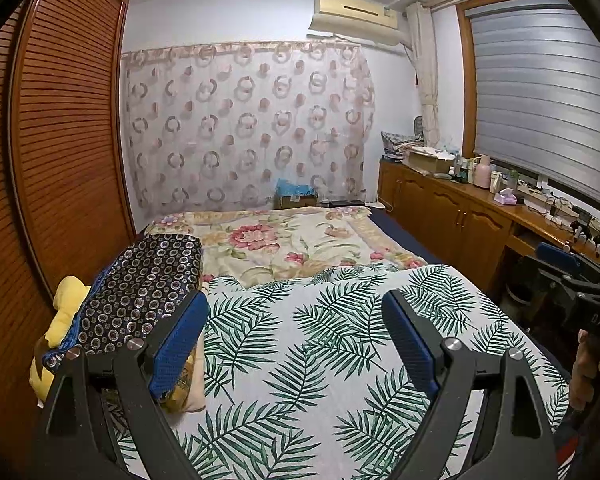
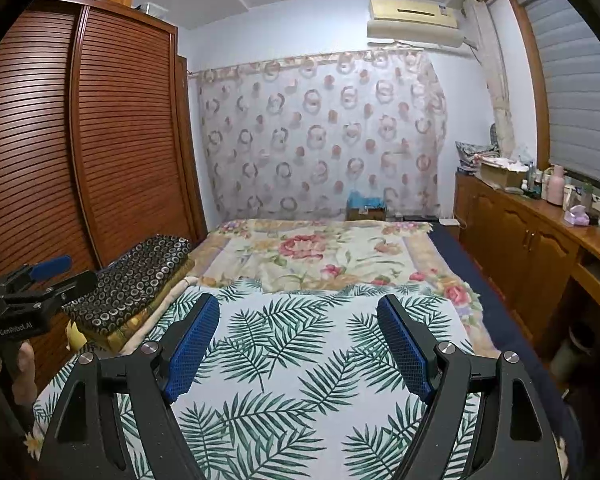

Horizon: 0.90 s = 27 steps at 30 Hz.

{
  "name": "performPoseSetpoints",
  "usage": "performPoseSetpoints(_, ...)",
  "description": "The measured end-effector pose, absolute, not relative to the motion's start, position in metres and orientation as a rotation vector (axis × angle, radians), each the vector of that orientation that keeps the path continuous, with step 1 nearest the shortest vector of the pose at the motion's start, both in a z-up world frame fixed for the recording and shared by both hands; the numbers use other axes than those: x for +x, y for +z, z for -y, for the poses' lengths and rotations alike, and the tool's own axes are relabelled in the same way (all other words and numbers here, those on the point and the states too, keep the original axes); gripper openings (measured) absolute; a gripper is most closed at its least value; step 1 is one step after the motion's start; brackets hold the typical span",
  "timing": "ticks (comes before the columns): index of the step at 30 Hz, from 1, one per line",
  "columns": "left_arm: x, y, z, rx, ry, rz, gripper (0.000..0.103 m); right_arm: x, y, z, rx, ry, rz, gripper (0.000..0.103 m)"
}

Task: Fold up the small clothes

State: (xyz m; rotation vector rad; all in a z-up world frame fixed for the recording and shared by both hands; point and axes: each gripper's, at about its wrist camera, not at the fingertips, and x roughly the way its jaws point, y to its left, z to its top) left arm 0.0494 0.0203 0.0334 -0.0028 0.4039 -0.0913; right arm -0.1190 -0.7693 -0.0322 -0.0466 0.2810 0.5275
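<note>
Left wrist view shows both claws, left claw [image 1: 296, 344] and right claw [image 2: 298, 346], spread wide and holding nothing above the palm-leaf printed bedsheet [image 1: 320, 360]. Lower left, a dark circle-patterned folded cloth [image 1: 148, 280] tops a stack (possibly finished work); no loose garment shows.

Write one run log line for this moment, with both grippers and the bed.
left gripper: open, empty | right gripper: open, empty | palm-leaf sheet: spread on bed, nothing gripped | small clothes: none in view
</note>
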Motion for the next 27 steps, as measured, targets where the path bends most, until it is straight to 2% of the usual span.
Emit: performPoseSetpoints(27, 0.049, 0.035, -0.021, -0.006, -0.085, -0.397, 0.089, -0.108, -0.028, 0.780, -0.045, 0.532, -0.287, 0.083)
